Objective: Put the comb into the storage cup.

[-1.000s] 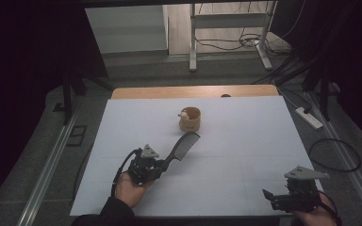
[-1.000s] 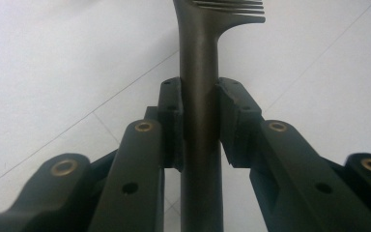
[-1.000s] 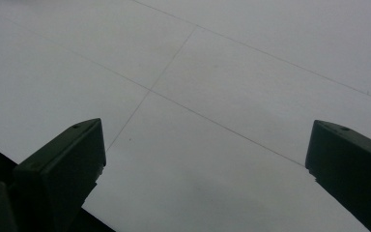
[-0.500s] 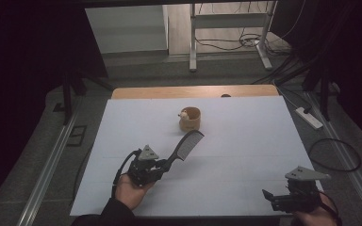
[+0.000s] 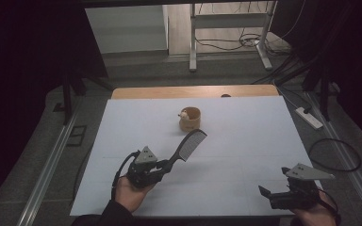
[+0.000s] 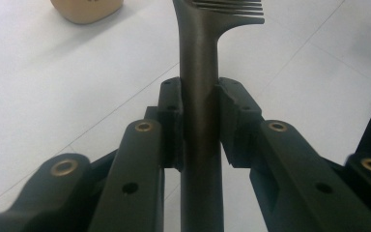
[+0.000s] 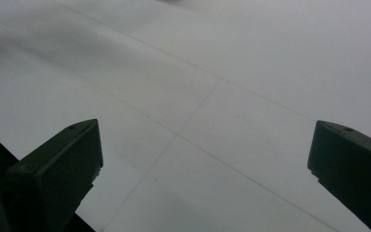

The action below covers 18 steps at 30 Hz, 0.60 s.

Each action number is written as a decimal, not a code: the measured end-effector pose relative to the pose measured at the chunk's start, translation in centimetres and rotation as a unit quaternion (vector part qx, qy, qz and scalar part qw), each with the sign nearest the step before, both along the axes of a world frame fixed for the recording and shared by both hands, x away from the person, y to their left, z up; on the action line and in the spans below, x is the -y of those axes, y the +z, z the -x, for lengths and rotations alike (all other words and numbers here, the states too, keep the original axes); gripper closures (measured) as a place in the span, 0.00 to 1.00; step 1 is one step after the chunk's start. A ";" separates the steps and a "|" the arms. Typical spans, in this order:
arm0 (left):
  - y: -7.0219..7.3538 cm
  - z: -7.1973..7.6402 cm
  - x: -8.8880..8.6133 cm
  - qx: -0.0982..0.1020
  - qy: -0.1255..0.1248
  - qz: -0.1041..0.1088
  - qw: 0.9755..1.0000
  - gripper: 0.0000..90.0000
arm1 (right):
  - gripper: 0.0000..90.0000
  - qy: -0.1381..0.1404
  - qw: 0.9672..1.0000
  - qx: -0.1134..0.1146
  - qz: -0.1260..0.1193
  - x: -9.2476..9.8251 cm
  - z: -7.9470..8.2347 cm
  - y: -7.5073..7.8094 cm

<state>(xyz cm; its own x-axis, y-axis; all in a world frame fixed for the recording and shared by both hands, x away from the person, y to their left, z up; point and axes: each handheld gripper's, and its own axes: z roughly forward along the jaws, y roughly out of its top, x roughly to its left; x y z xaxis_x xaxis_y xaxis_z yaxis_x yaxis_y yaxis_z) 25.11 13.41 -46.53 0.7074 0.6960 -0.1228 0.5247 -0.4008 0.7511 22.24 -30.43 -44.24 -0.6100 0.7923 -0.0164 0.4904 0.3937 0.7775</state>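
A dark comb [image 5: 187, 146] sticks out from my left gripper [image 5: 162, 165] at the front left of the white table [image 5: 245, 141], its toothed end raised toward a small tan cup [image 5: 190, 118]. In the left gripper view both pads clamp the comb [image 6: 199, 96] by its handle, so my left gripper [image 6: 199, 118] is shut on it, and the tan cup [image 6: 87, 8] sits beyond at the upper left. My right gripper [image 5: 266, 194] rests at the front right corner. Its two jaws stand wide apart over bare table with nothing between them, my right gripper [image 7: 205, 162] being open.
The tan cup stands mid-table toward the back with a small light object at its rim. A wooden strip [image 5: 193, 91] borders the table's far edge. Cables, a power strip [image 5: 308, 117] and a metal frame [image 5: 226, 33] lie on the floor beyond and to the right.
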 end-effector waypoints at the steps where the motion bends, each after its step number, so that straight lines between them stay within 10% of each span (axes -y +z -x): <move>1: 0.1 0.1 0.0 0.001 0.000 0.000 1.000 0.80 | 0.00 0.004 1.000 0.000 -0.003 -0.1 -0.1 0.1; 18: 0.5 1.7 0.2 0.005 -0.002 0.009 1.000 0.80 | 0.00 0.055 0.998 0.006 -0.043 -2.6 -1.9 1.6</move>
<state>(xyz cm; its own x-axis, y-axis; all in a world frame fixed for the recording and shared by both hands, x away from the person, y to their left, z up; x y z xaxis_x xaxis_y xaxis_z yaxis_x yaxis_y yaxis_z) 23.44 13.17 -46.08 0.7121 0.6902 -0.1284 0.5148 -0.3889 0.7640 24.15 -27.84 -42.69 -0.6931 0.7197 0.0407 0.4382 0.3758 0.8166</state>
